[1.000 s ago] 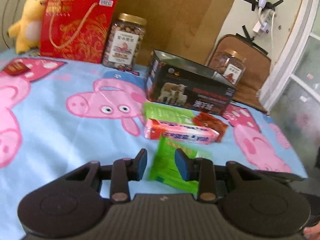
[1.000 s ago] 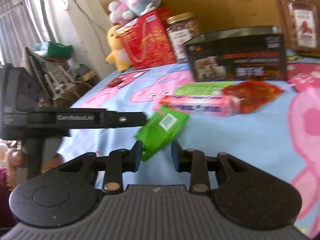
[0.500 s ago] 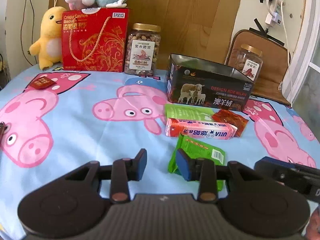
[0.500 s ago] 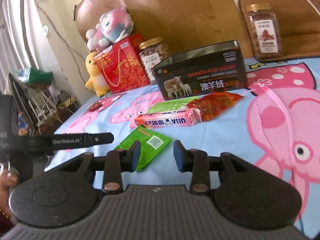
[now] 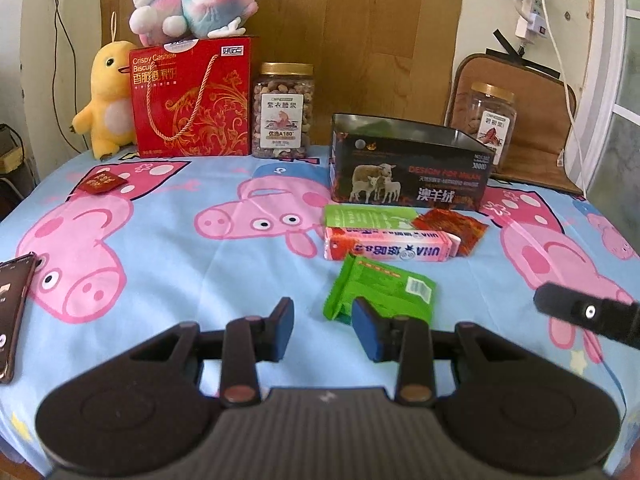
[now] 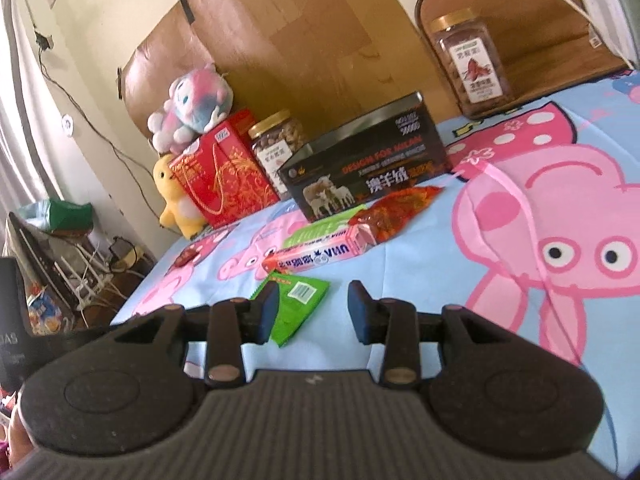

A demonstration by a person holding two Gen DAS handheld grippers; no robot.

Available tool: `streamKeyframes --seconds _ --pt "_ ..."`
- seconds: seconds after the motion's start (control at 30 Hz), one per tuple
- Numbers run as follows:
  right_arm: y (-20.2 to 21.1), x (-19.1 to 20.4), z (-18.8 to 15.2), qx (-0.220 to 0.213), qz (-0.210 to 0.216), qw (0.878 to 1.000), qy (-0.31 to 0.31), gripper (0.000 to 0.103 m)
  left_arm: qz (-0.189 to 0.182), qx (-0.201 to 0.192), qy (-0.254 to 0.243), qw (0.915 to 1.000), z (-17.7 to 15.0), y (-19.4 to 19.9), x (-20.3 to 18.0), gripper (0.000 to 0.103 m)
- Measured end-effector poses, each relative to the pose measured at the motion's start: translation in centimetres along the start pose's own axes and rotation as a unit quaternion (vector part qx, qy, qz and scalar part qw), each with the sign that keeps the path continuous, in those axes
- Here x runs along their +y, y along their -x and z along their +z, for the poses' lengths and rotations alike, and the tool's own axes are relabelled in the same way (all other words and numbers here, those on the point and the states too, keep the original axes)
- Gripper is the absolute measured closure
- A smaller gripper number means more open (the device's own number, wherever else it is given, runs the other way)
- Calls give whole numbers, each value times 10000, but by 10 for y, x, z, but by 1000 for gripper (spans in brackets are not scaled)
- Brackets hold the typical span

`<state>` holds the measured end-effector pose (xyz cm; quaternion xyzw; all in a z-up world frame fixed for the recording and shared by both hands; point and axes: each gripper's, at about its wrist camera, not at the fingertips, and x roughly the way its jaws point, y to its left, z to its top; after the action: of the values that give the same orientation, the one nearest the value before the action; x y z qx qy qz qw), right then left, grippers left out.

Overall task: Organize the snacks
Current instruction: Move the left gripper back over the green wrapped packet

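Observation:
A green snack packet [image 5: 380, 292] [image 6: 298, 304] lies flat on the pig-print cloth, just beyond both grippers. Behind it lie a pink box [image 5: 386, 250] [image 6: 316, 258], a light green box [image 5: 364, 216] [image 6: 324, 228] and a red-orange packet [image 5: 452, 226] [image 6: 400, 210]. They sit in front of an open black tin [image 5: 408, 176] [image 6: 368, 176]. My left gripper [image 5: 323, 326] is open above the cloth, its right finger overlapping the packet's near edge in view. My right gripper [image 6: 313, 312] is open with bare cloth between its pads, and the packet lies by its left finger.
A red gift bag [image 5: 192, 96], a nut jar [image 5: 286, 110] and plush toys line the back. A second jar [image 5: 490, 120] stands at the back right. A small red packet [image 5: 100, 182] lies at the far left, and a phone [image 5: 12, 304] at the left edge.
Both grippers have drawn back from the green packet, so more of the bed shows. The right jaws have widened a little. The snacks have not moved.

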<state>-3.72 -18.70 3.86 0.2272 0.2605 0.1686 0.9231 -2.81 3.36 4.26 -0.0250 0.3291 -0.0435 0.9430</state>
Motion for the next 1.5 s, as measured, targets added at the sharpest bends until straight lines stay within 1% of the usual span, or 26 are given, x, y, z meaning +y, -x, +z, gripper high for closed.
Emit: streamKeyframes --seconds 0.1,0.33,0.43,0.63,0.77,0.8,0.87,1.13,1.3,1.43,1.5 --pt "6 -1 0 -131 -19 9999 -51 59 -30 -22 -39 10000 -4 4 -4 70" --pt "15 -2 -3 -299 -82 9995 -80 58 -96 -43 -25 9999 -13 11 -10 70" --pt "16 -4 -6 -294 -116 9994 -105 58 -199 -55 -1 9998 -18 12 -12 70" --pt "18 -7 -6 -371 -184 9991 -134 58 -238 -202 -204 9993 -23 18 -26 68" --pt "23 -5 -7 -478 -183 9987 -38 58 -247 -188 -266 9992 -24 17 -31 68" --pt "23 -5 -7 -484 -174 9987 -36 58 -248 -177 -277 9992 -24 17 -31 66" --pt "23 -5 -7 -468 -174 9988 -18 58 -268 -165 -270 9991 -24 16 -31 64" --pt "20 -6 -8 -330 -129 9993 -86 58 -296 -117 -261 9992 -24 16 -32 64" --pt "20 -5 -9 -275 -86 9996 -71 58 -263 -130 -253 9992 -23 16 -30 60" --pt "19 -4 -10 -231 -65 9997 -91 58 -260 -135 -219 9993 -22 17 -25 60" --pt "19 -4 -11 -200 -28 9997 -114 58 -277 -69 -207 9994 -24 14 -24 60"
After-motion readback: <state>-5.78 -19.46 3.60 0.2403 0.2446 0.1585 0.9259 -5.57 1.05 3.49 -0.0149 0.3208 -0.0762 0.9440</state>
